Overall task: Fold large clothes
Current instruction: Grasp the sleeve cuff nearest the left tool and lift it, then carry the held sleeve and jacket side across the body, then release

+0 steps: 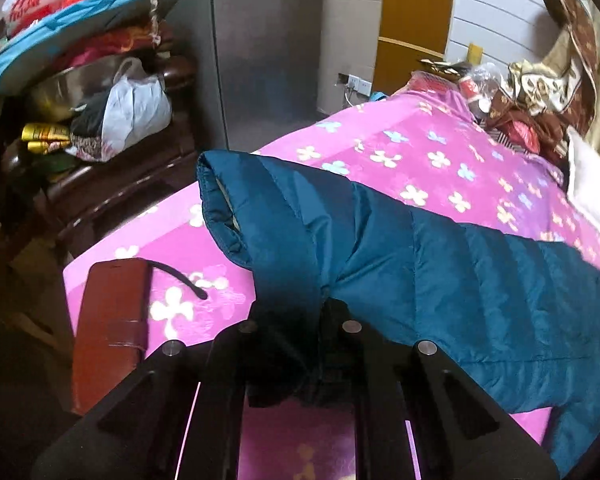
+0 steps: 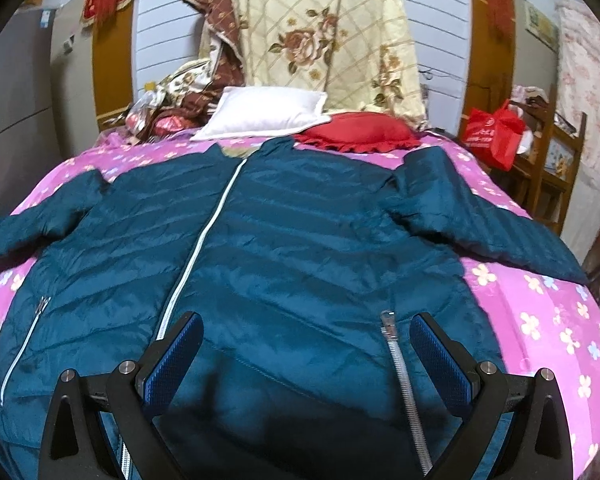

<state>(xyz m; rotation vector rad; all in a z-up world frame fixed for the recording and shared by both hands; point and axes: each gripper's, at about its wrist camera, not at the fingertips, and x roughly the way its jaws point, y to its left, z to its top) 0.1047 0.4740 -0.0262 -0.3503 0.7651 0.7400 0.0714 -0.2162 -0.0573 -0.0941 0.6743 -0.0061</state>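
A teal puffer jacket (image 2: 292,248) lies front up on the pink flowered bedspread (image 2: 540,312), zip closed, both sleeves spread out. My right gripper (image 2: 306,344) is open and empty, its blue pads (image 2: 440,356) hovering just above the jacket's lower front beside a pocket zip (image 2: 400,368). In the left wrist view my left gripper (image 1: 324,308) is shut on the jacket's left sleeve (image 1: 284,216), pinching a fold of it; the cuff (image 1: 216,200) stands up ahead of the fingers.
A brown wallet-like case (image 1: 112,320) with a black strap lies on the bed's left edge. A chair piled with bags and clothes (image 1: 100,92) stands left. A white pillow (image 2: 264,114), red cushion (image 2: 360,132) and quilt (image 2: 320,32) sit at the bed's head.
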